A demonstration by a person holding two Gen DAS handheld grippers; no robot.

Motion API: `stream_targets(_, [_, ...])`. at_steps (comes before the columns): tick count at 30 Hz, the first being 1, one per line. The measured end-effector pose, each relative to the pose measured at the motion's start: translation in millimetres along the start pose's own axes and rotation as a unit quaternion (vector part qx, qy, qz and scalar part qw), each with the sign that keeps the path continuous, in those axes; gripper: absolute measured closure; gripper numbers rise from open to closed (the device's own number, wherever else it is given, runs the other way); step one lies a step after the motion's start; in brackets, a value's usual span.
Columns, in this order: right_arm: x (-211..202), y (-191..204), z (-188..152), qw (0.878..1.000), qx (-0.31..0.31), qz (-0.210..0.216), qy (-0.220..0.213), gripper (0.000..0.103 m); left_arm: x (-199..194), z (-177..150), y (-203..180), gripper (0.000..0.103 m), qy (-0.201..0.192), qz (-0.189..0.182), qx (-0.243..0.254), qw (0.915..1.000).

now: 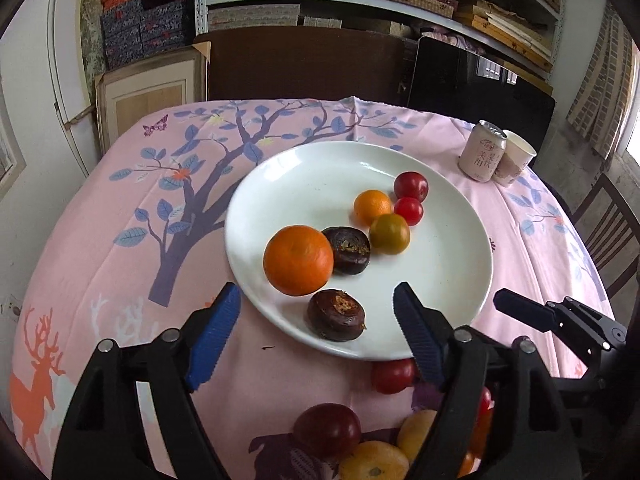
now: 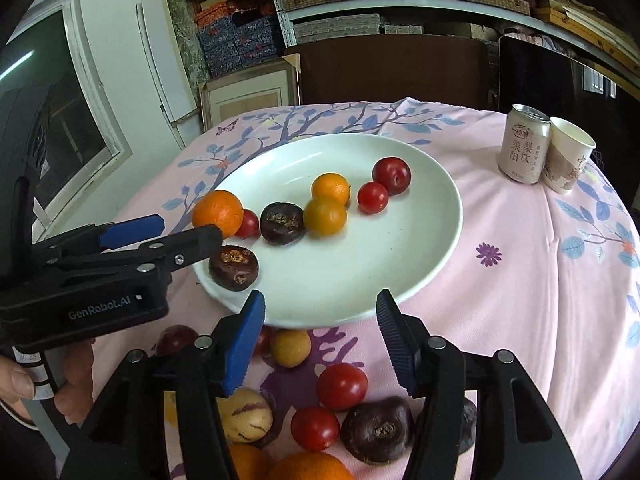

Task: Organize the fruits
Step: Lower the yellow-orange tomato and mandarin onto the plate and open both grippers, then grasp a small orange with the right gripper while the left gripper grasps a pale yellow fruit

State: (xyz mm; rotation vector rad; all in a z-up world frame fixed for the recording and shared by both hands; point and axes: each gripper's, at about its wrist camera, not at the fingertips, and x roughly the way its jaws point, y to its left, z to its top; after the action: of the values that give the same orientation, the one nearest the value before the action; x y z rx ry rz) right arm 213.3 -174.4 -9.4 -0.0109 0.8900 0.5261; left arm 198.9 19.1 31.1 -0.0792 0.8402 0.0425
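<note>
Left tool (image 1: 316, 304): fingers spread wide and released, hovering over the near rim of the plate; it grips nothing. In the right wrist view it enters from the left (image 2: 192, 230), its tips beside the large orange.
Right tool (image 2: 320, 312): fingers parted and released, empty, poised above the near edge of the plate. In the left wrist view only one dark finger of it shows at the right (image 1: 524, 312).
Plate (image 1: 320, 168): white, round, resting on the worktop near its centre.
Large orange (image 1: 298, 260): on the plate's left side, touching a dark brown fruit.
Dark brown fruits: one beside the large orange (image 1: 347, 250), one nearer the front rim (image 1: 336, 314).
Small citrus: an orange one (image 1: 372, 207) and a yellow-green one (image 1: 389, 234), touching each other near the plate's middle.
Red fruits on the plate: two (image 1: 411, 186) (image 1: 408, 211), just beside the small citrus.
Loose fruits (image 2: 342, 386): red, yellow, dark brown and orange pieces lying on the cloth in front of the plate, under the right tool.
Worktop (image 2: 520, 280): covered by a pink cloth printed with a tree and deer.
Can (image 2: 523, 144) and paper cup (image 2: 568, 154): upright, touching, at the far right of the worktop, well apart from the plate.
</note>
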Motion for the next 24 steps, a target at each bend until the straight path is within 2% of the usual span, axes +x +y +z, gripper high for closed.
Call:
stream_targets(2, [-15.6, -8.5, -8.3, 1.0, 0.007, 0.005, -0.005, 0.044, -13.0, -6.7, 1.6, 0.02, -0.005, 0.0, 0.003, 1.0])
stream_targets(5, [-37.9, -20.9, -26.1, 1.0, 0.013, 0.008, -0.008, 0.044, -29.8, -21.9, 1.9, 0.017, -0.01, 0.01, 0.012, 0.9998])
stream_targets(11, [-71.5, -30.1, -62.8, 1.0, 0.012, 0.012, 0.003, 0.044, -47.6, -62.8, 5.1, 0.017, 0.004, 0.008, 0.01, 0.9999])
stream_targets(18, [-82.1, 5.3, -103.8, 0.998, -0.026, 0.049, 0.04, 0.044, -53.3, -102.9, 14.3, 0.017, 0.027, 0.013, -0.003, 0.9996])
stream_targets(24, [-62.9, 46.8, -116.1, 0.993, -0.063, 0.066, 0.073, 0.044, -59.4, -118.2, 22.5, 0.017, 0.033, 0.018, -0.007, 0.9993])
